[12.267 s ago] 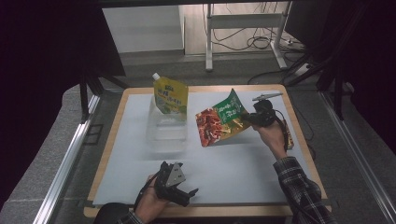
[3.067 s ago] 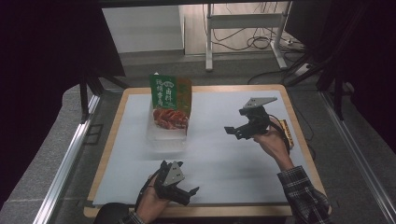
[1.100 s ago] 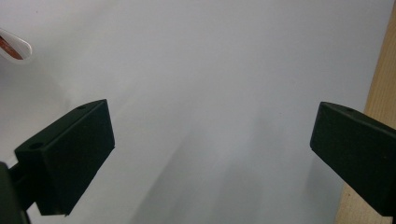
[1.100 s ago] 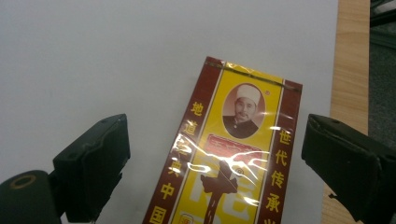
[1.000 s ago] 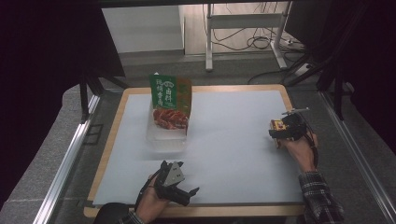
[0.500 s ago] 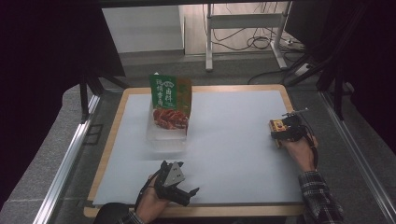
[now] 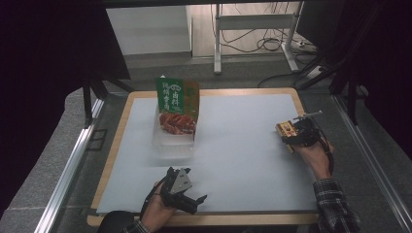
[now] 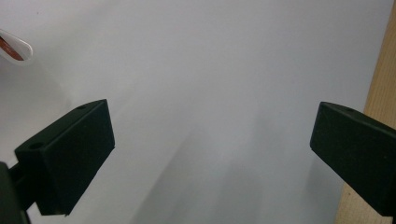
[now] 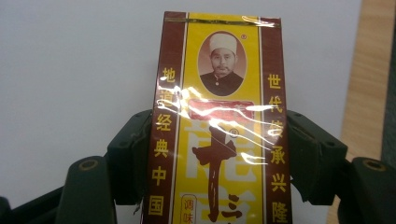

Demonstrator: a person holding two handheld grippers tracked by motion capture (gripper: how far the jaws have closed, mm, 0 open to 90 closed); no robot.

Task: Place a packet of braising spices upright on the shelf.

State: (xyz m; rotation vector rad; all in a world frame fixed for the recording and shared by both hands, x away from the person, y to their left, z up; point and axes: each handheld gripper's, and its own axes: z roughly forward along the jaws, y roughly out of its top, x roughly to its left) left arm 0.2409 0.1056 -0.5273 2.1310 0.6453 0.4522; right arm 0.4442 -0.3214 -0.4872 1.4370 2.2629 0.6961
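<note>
**Right fingers clamp a yellow box; left fingers spread over bare mat**

Fingers first, from the high view: the right gripper [image 7: 295, 136] sits at the far right side of the white mat [image 7: 243, 145], near the wooden table edge [image 7: 311, 124], and a small yellow-and-brown box [image 7: 286, 131] sticks out from its tips toward the middle of the mat. Its jaws have just been closing, with the box between them. The left gripper [image 7: 187, 199] rests at the near edge of the mat, held in the left hand [image 7: 158, 213], its jaws spread with nothing between them. Well ahead of the left fingers, toward the far side, stands a clear container [image 7: 174, 138] holding a green pouch [image 7: 177, 97] upright at its back and a red packet [image 7: 177, 124] in front of it. All three lie well apart from both grippers.

Left gripper view: the two black fingers [image 8: 65, 158] stand wide apart above the plain white mat [image 8: 210, 93]. Beyond the right-hand finger runs a strip of wooden table edge [image 8: 380, 84]. Far off past the left-hand finger, a small white-rimmed corner of something [image 8: 14, 46] shows; what it is cannot be told.

Right gripper view: the fingers [image 9: 133, 154] press on both long sides of the yellow box [image 9: 219, 121], gripping it. It runs lengthwise between them, its top end reaching past the fingertips over the mat [image 9: 79, 60]. Brown bands with yellow characters border its face, and clear wrap glints across the middle.
</note>
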